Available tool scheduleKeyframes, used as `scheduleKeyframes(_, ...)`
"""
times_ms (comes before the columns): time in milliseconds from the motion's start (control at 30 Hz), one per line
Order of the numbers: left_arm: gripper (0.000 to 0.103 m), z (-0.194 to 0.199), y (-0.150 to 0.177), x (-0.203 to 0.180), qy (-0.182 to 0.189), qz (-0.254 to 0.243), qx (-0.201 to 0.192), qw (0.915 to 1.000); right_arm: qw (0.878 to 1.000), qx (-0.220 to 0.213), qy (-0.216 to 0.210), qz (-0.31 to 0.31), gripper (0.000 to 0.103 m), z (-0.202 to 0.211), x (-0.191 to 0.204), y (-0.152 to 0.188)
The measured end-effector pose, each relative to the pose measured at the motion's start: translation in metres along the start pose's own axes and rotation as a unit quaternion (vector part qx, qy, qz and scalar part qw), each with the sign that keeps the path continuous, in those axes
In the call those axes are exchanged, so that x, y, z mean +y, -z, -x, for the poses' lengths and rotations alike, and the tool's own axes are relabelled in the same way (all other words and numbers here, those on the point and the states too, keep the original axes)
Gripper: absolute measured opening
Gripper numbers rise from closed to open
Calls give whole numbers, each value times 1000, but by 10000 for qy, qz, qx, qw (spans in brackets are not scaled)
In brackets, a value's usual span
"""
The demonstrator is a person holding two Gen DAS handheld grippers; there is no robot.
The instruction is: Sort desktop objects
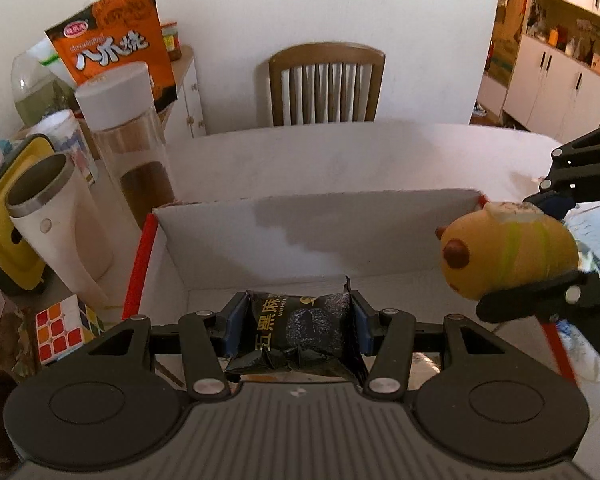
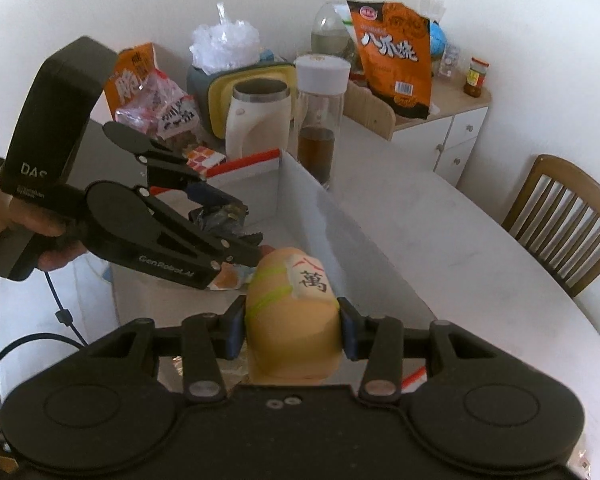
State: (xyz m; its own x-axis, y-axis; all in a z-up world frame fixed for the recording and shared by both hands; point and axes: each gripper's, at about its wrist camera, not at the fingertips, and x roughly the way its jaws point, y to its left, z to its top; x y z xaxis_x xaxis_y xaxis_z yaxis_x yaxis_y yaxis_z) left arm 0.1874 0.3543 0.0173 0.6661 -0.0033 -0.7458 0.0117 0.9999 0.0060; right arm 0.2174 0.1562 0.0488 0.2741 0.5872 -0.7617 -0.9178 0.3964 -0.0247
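My left gripper [image 1: 298, 320] is shut on a black snack packet [image 1: 300, 328] with gold lettering, held over the open white cardboard box [image 1: 300, 236]. My right gripper [image 2: 292, 328] is shut on a yellow plush toy [image 2: 292, 316] with green stripes and a white tile patch. The toy also hangs over the box, at its right side. In the left wrist view the right gripper [image 1: 520, 256] and the toy [image 1: 496, 260] show at the right edge. In the right wrist view a person's hand carries the left gripper [image 2: 230, 224] with the packet [image 2: 216, 216].
The box has a red-edged rim [image 1: 140, 264] and some orange wrapping [image 2: 228, 280] inside. Left of it stand a Rubik's cube [image 1: 66, 326], a white mug [image 1: 56, 216], a white-capped glass bottle [image 1: 128, 148] and an orange snack bag [image 1: 116, 44]. A wooden chair [image 1: 326, 84] faces the table's far edge.
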Motion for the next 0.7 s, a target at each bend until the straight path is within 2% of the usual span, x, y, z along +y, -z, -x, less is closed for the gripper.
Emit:
scheduleKeyframes(233, 51, -27, -8, 9, 11, -8, 307, 9995, 9992, 338, 148, 161, 45, -37, 4, 1)
scheduleKeyframes(367, 52, -48, -15, 14, 49, 39, 627, 9980, 9984, 444, 312, 136, 45, -57, 2, -3)
scheduleKeyframes(700, 52, -89, -20, 11, 67, -192, 1219, 9923, 9950, 874, 451, 165, 45, -90, 0, 0)
